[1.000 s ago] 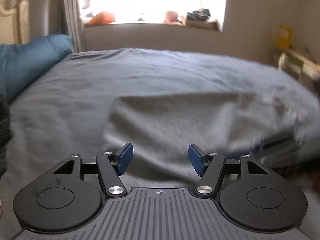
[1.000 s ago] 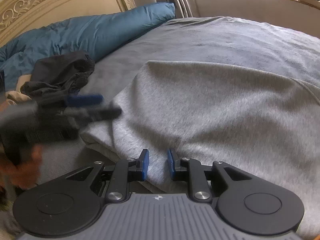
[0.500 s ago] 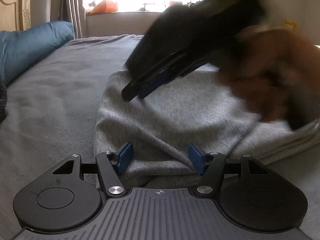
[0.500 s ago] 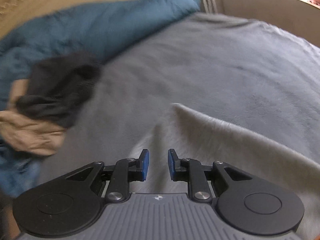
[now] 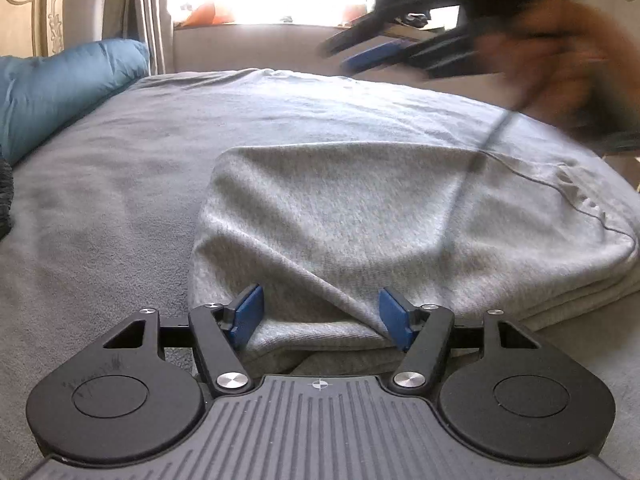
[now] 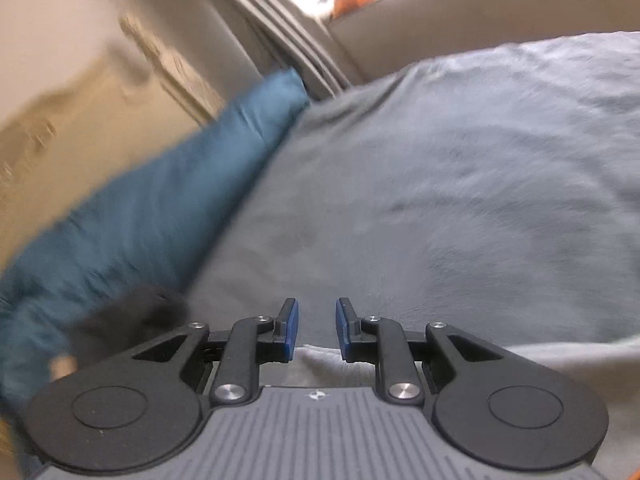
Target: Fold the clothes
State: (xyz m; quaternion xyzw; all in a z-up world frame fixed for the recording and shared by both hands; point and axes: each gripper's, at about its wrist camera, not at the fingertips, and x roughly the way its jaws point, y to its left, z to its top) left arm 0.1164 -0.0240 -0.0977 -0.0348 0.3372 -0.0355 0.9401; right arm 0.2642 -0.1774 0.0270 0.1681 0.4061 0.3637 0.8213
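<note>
A folded light grey garment point(image 5: 380, 216) lies on the grey bed blanket point(image 5: 120, 184). My left gripper point(image 5: 321, 314) is open and low at the garment's near edge, with a folded corner of the cloth between its blue pads point(image 5: 248, 312). My right gripper point(image 5: 380, 52), blurred and held by a hand point(image 5: 560, 52), hangs in the air above the garment's far right side. In the right wrist view, my right gripper point(image 6: 317, 328) shows a narrow gap with nothing in it. Only a strip of the garment point(image 6: 560, 360) shows beneath it.
A blue pillow point(image 5: 52, 88) lies along the left of the bed by a carved headboard point(image 6: 100, 100). Dark clothes point(image 6: 132, 312) sit near the pillow. A curtain point(image 5: 150, 12) and a bright window sill point(image 5: 260, 28) stand beyond the bed.
The right gripper has lifted off the garment and swung up toward the window side. The left gripper has stayed low at the garment's near edge, still open.
</note>
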